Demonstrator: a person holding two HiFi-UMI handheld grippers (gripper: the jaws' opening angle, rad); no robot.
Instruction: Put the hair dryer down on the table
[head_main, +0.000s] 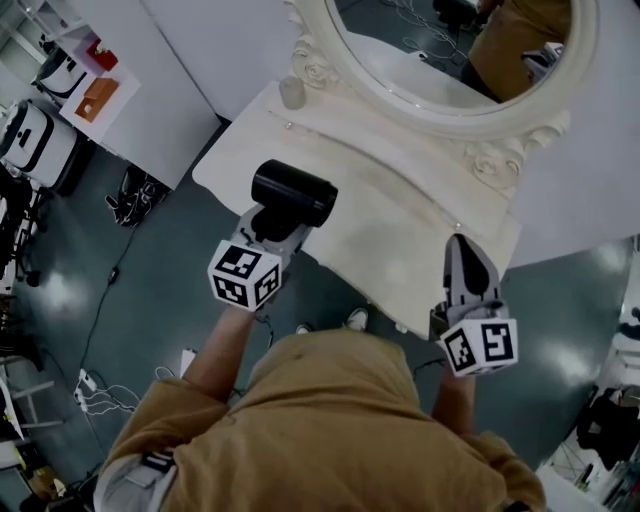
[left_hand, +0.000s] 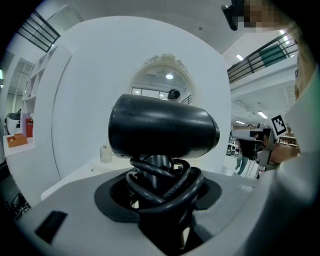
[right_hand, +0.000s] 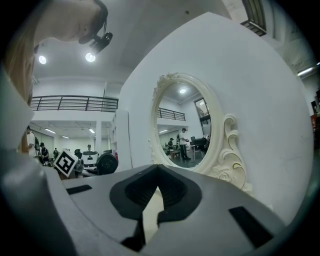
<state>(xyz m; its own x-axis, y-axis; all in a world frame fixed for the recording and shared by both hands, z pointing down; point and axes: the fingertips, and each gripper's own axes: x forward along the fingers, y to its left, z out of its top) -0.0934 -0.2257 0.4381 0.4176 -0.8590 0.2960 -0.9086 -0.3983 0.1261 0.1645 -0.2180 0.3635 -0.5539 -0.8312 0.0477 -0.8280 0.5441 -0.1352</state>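
My left gripper (head_main: 268, 228) is shut on the handle of a black hair dryer (head_main: 293, 193), with the cord coiled round that handle. The dryer's barrel (left_hand: 162, 127) lies crosswise above the jaws, and the coiled cord (left_hand: 162, 182) fills the gap between them. I hold it over the left front part of the cream dressing table (head_main: 400, 250). Whether it touches the tabletop I cannot tell. My right gripper (head_main: 460, 248) hovers at the table's right front, jaws together with nothing in them (right_hand: 150, 207). From the right gripper view the dryer (right_hand: 106, 162) shows small at the left.
An oval mirror (head_main: 460, 60) in an ornate cream frame stands at the table's back. A small pale bottle (head_main: 291, 92) sits at the back left corner, also seen as the bottle (left_hand: 105, 153) from the left gripper view. Cables and a power strip (head_main: 95, 385) lie on the floor at left.
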